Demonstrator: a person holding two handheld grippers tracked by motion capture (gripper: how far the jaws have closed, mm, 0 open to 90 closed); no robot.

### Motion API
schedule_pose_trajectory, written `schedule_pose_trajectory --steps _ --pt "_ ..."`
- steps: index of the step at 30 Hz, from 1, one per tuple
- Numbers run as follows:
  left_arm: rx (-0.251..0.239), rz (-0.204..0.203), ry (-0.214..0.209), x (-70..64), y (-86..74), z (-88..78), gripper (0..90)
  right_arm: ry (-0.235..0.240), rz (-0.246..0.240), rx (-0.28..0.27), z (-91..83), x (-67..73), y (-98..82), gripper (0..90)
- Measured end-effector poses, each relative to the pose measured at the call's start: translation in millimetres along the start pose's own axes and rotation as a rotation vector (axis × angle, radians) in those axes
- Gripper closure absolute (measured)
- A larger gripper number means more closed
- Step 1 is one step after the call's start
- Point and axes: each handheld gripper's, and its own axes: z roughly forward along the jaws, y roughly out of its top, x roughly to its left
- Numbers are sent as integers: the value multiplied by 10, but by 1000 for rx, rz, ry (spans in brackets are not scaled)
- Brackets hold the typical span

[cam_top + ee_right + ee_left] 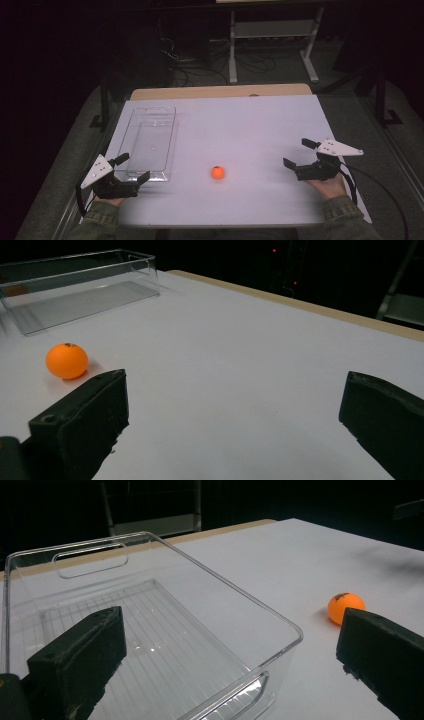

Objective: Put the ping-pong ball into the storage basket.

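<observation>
An orange ball (217, 172) lies on the white table top (240, 125), near the front and about in the middle. It appears again, the ball (346, 607) to the right of the bin, and the ball (66, 360) just past my right gripper's left jaw. A clear plastic bin (149, 142) stands empty at the left. My left gripper (132, 167) is open at the bin's (150, 625) near end, its jaws wide apart with nothing between them. My right gripper (299, 153) is open at the table's right, pointing left, well apart from the ball.
A bare wooden strip (220, 91) runs along the table's far edge. Behind it stand a white metal frame (272, 35) and loose cables (200, 65) on a dark floor. A black cable (380, 190) trails from my right gripper.
</observation>
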Motion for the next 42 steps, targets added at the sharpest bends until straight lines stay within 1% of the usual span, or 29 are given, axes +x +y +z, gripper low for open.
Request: schedule_pose_trajectory --steps 13,18,22,26,30,31,34,39,42 --pt "9 6 -2 -15 13 25 0 3 -11 -24 -20 24 7 0" --pt "34 15 -5 -33 27 68 0 3 -15 -19 -17 38 4 0" --pt "52 40 -15 -70 79 98 0 6 -17 -23 -21 42 8 0" --pt "78 82 -26 -111 148 134 0 4 -12 -24 -35 35 10 0" --pt "91 94 -38 -133 192 168 0 6 -11 -29 -47 37 15 0" --pt "102 109 -44 -146 223 192 0 8 -11 -30 -50 36 16 0" --pt "109 122 -52 -166 272 230 0 9 -11 -31 -59 39 17 0" --pt "131 150 -78 -207 355 292 0 12 -13 -35 -71 44 21 0" --pt "148 157 -94 -219 390 325 0 13 -13 -35 -72 48 21 0"
